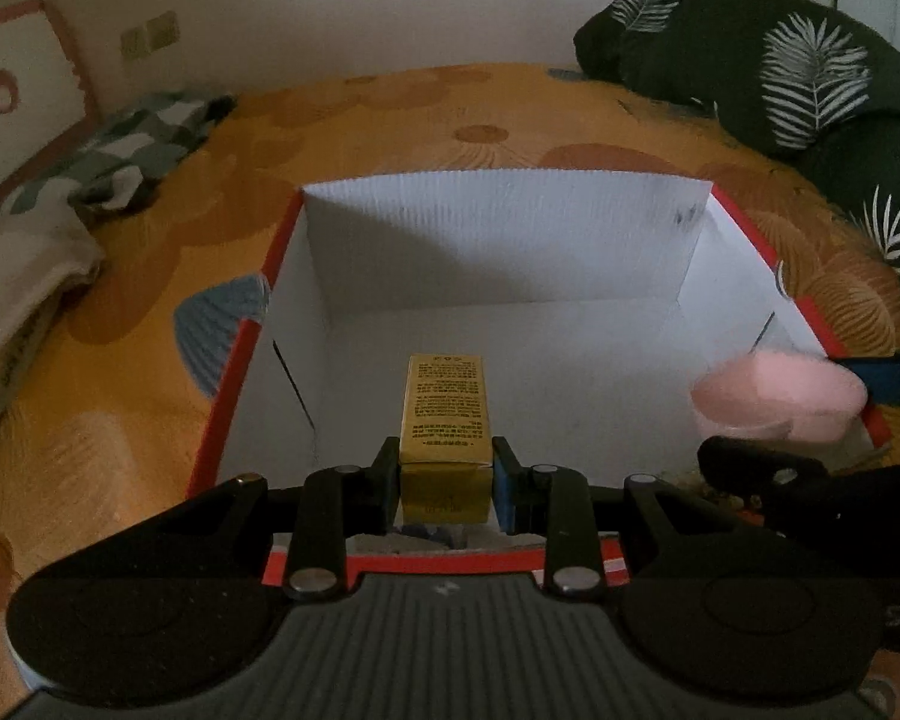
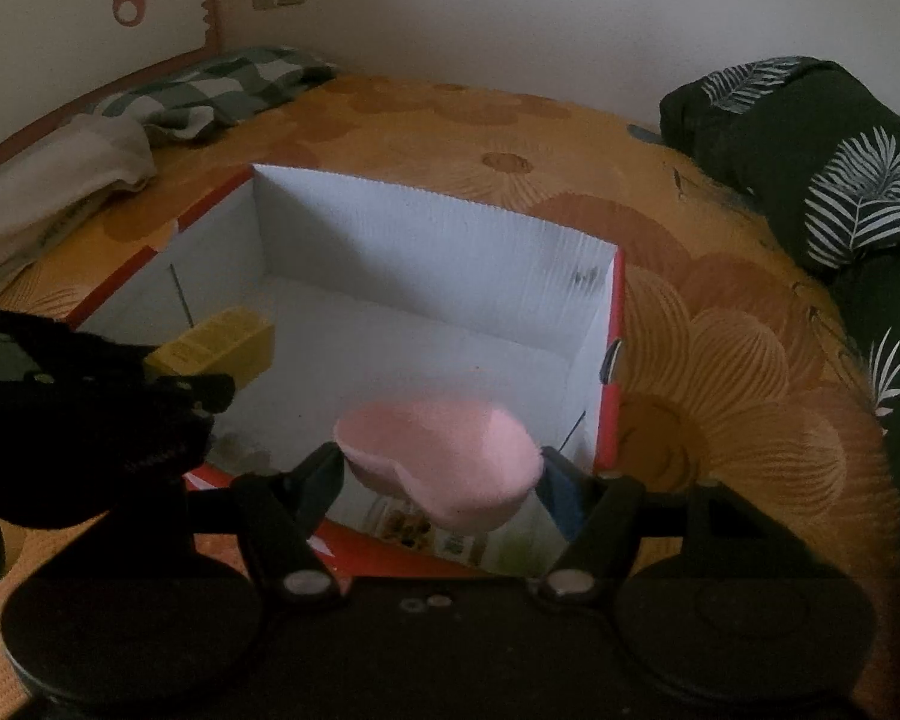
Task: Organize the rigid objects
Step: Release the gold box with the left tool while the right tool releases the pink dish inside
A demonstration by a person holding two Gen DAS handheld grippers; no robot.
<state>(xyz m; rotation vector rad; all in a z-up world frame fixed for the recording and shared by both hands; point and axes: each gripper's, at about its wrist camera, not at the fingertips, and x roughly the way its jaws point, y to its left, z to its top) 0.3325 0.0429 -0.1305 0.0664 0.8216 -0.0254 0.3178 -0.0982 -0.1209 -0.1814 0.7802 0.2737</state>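
Currently the left claw [image 1: 444, 474] is clamping the yellow carton [image 1: 444, 414] by its near end, jaws narrow, one pad on each long side. The carton is sticking out forward over the open cardboard box [image 1: 498, 240], tilted down toward the floor of it. Judging by the printed paperboard: light, stiff enough along its length, but the walls are likely crushing if squeezed harder. Grip at the end is leaving most of it cantilevered; fine for something this light.

The right claw [image 2: 441, 480] is holding the pink object [image 2: 444, 456] across its width, jaws set fairly wide around it. It's hanging over the near right corner of the box. Blurred, so I cannot tell the material: smooth rounded shape, possibly slippery, and the curved flanks are giving the pads little flat to bite on. Holding at the widest part looks like the safest bet.

Box itself: white inside, red outside rim, sitting on the bed's orange sheet [image 2: 720, 360]. Visible floor of it is looking bare; near edge is hidden behind both claws. Dark leaf-print bedding [image 2: 840, 180] and pillows [image 2: 210, 90] lying well apart from it.
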